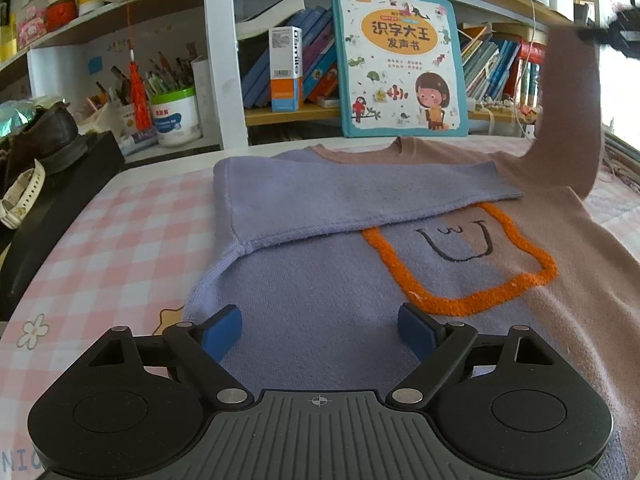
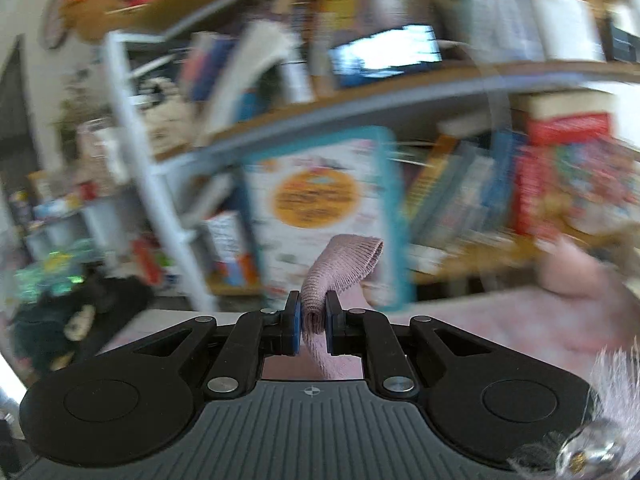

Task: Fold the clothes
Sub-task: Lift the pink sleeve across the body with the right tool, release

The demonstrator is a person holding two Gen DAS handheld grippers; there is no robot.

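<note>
Wide-open left gripper (image 1: 320, 334) hovers empty over the sweater (image 1: 320, 280) at lower centre; right gripper (image 2: 312, 328) pinches the lifted pink sleeve (image 2: 340, 268), which may slip or drag the folded purple sleeve (image 1: 352, 196).

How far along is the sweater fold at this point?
Done: the purple sleeve already lies folded across the sweater chest. In hand: the right gripper is shut on the pink sleeve cuff, and the left view shows that sleeve lifted above the table. The left gripper hangs open over the hem. Left: laying the pink sleeve across, then folding the body.
</note>
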